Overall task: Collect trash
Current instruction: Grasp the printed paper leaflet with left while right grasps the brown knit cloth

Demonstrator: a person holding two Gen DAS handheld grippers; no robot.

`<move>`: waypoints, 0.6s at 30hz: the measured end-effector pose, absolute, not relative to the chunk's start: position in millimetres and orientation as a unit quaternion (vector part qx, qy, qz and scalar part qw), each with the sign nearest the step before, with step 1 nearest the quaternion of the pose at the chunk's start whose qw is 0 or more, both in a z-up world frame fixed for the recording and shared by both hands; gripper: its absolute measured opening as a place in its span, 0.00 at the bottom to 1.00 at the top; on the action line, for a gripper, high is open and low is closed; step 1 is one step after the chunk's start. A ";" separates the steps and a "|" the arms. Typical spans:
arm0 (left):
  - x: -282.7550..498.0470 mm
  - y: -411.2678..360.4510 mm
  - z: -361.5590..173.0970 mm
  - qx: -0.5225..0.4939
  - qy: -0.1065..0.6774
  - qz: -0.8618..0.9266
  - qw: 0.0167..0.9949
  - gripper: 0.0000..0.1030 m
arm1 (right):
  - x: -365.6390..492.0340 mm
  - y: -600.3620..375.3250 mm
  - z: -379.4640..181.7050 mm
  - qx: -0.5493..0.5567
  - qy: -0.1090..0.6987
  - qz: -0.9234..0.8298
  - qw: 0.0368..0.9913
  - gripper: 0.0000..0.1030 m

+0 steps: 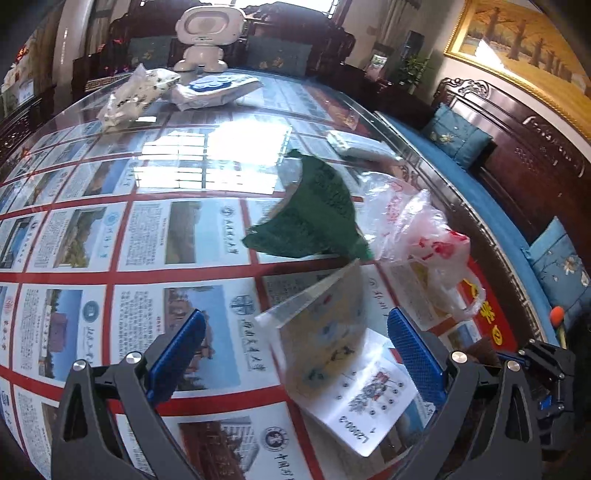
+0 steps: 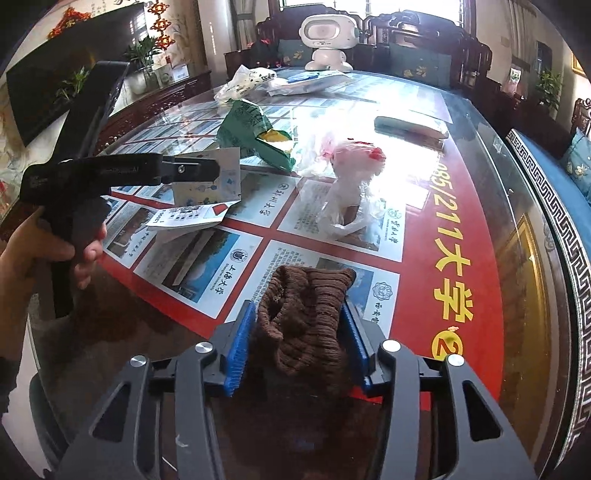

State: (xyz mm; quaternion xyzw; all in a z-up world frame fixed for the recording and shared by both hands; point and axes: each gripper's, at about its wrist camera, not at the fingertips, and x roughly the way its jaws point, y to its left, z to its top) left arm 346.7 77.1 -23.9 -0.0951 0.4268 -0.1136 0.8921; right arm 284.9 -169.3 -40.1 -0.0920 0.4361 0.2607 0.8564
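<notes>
My left gripper (image 1: pixel 295 343) is open over the glass table, its blue pads either side of a folded printed paper leaflet (image 1: pixel 332 354) that lies half lifted between them. Beyond the leaflet lie a green wrapper (image 1: pixel 314 218) and a crumpled clear plastic bag with red print (image 1: pixel 417 229). My right gripper (image 2: pixel 299 328) is shut on a brown knitted cloth (image 2: pixel 306 314) near the table's front edge. In the right wrist view the left gripper (image 2: pixel 218 170) reaches over the leaflet (image 2: pixel 199 210), with the green wrapper (image 2: pixel 251 129) and plastic bag (image 2: pixel 351 177) behind.
A white robot toy (image 1: pixel 207 33) stands at the far end beside a spotted plastic bag (image 1: pixel 133 96) and a white pack with blue lid (image 1: pixel 214 88). A flat grey pouch (image 2: pixel 410 125) lies far right. A blue-cushioned wooden bench (image 1: pixel 517 206) runs along the table's right edge.
</notes>
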 end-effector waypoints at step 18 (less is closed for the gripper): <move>331.4 38.3 -4.0 -0.072 0.433 -0.183 0.880 0.01 | 288.4 -181.2 -38.9 -0.055 0.441 0.253 0.859 0.20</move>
